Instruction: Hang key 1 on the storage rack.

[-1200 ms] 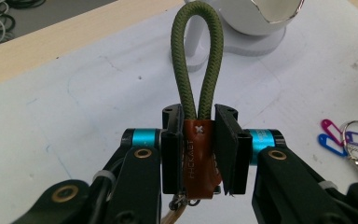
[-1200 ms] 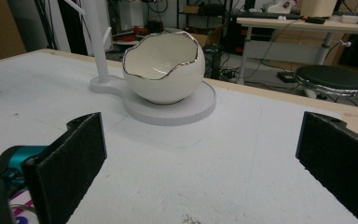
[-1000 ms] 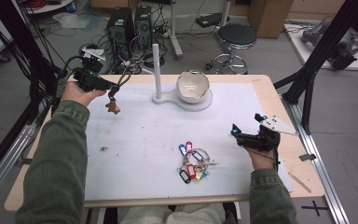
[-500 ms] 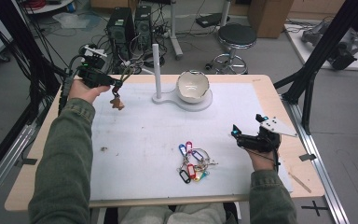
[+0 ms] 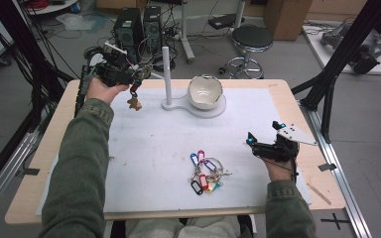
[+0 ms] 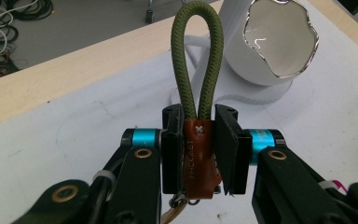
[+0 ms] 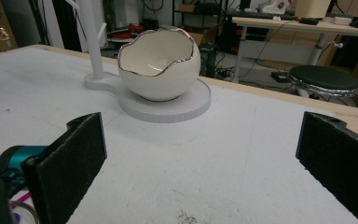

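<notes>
The white mat-covered wooden table (image 5: pixel 144 148) lies under both tongs. Just ahead of the left gripper (image 6: pixel 199 135) stands a white egg-shaped ceramic bowl with a silver rim (image 6: pixel 279 39), on a white stand with an upright peg (image 5: pixel 166 74). The right gripper (image 7: pixel 200 163) rests at the table's right with its jaws wide apart, holding nothing. Beside it lies a bunch of coloured key tags (image 5: pixel 204 172). The left gripper's jaws are clamped on the brown leather tab of an olive-green cord-loop keychain (image 6: pixel 196 74), raised over the far-left corner of the table.

Woven cord loop (image 6: pixel 196 56), brown leather tab (image 6: pixel 198 158)
</notes>
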{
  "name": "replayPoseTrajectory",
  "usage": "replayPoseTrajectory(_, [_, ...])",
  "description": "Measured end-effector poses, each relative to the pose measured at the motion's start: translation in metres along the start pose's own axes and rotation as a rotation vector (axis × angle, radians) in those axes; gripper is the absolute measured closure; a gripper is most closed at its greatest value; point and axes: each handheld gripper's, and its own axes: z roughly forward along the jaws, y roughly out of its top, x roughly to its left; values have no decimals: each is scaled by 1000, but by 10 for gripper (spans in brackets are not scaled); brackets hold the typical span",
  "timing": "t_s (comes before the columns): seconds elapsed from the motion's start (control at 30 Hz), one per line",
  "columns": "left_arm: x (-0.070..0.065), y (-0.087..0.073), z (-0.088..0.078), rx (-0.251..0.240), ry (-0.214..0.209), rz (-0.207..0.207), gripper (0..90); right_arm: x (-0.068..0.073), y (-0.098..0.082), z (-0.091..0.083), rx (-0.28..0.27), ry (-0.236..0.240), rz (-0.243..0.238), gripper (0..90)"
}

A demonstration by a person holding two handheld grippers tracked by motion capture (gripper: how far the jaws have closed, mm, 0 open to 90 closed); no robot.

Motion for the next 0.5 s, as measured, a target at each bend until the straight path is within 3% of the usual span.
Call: replayPoseTrajectory(0.5, [1,2,34,54,6,-3,728,0,-1,1,11,8,2,7])
